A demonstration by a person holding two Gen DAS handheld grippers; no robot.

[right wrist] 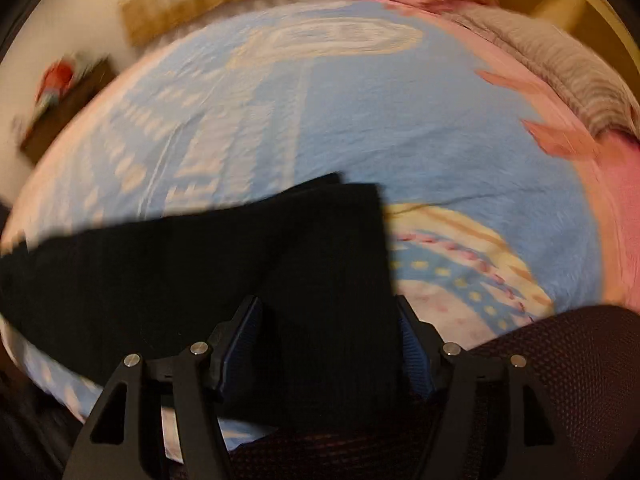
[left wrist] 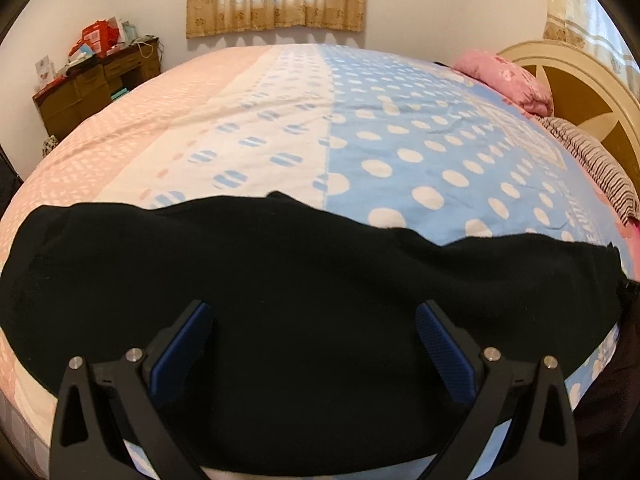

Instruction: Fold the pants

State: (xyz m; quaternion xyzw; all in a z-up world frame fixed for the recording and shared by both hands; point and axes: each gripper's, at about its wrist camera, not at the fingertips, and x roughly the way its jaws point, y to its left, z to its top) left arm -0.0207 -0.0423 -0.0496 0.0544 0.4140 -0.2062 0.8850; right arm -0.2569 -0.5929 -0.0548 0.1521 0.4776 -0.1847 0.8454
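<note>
Black pants (left wrist: 280, 280) spread flat on bed (left wrist: 400, 140), just ahead of and beneath left hand-held gripper (left wrist: 314, 320), jaws wide apart, gripping nothing. Blurred right view: pants end (right wrist: 328, 264) between right hand-held gripper (right wrist: 330, 328) pads (right wrist: 414, 344), jaws parted, not pressing.

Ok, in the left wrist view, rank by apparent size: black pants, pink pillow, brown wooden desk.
1. Black pants, though nearest the camera.
2. Brown wooden desk and pink pillow: look alike, unranked.
</note>
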